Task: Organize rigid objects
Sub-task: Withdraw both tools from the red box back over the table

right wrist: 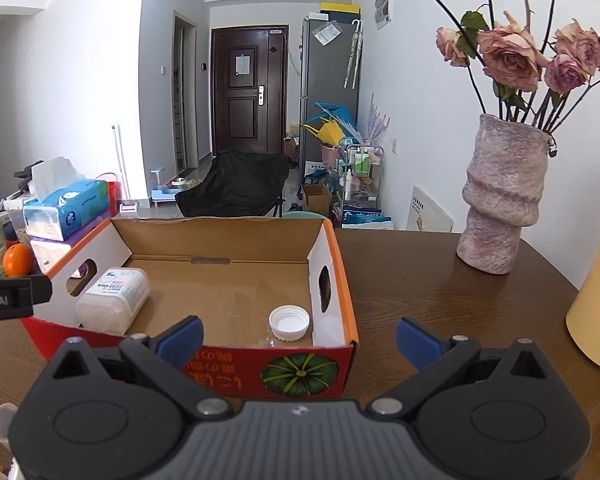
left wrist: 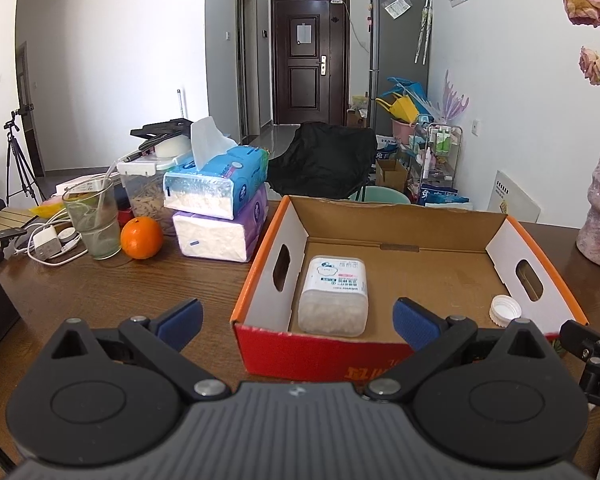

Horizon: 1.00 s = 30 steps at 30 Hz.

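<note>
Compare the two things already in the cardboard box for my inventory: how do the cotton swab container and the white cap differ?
The cotton swab container is bigger, boxy, clear-sided and labelled; the white cap is small, round, ridged and plain. The container lies by the box's left wall, the cap in its near right corner. Both rest on the box floor.

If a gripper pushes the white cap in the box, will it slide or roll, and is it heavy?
The cap lies flat, open side up, so it would probably slide on the cardboard box floor rather than roll. It looks like thin plastic, likely very light. Its ribbed rim may help grip, but it sits near the corner wall.
</note>
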Tool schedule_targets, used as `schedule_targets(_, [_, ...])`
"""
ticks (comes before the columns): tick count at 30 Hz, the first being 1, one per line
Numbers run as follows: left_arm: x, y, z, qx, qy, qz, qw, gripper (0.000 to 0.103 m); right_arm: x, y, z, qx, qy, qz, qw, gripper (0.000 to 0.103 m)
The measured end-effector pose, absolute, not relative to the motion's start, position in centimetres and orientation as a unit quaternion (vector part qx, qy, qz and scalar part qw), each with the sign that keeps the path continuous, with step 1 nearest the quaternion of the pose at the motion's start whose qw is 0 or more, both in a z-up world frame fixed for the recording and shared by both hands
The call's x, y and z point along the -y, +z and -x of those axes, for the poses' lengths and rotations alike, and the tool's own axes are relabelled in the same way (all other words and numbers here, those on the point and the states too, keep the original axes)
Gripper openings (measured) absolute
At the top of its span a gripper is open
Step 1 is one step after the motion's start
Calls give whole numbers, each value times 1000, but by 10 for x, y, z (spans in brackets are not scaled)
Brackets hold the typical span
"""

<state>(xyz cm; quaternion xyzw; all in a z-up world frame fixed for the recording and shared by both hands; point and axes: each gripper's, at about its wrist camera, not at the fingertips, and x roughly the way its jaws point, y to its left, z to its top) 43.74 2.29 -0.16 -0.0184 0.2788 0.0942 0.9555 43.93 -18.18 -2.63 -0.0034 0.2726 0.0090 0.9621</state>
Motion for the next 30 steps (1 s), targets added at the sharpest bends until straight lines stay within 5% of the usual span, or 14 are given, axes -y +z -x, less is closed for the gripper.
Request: schedule_targets(30, [-21,-33,-338,-314,97,15,944,103,194,-43,-324,-282,-29,-15,959,103])
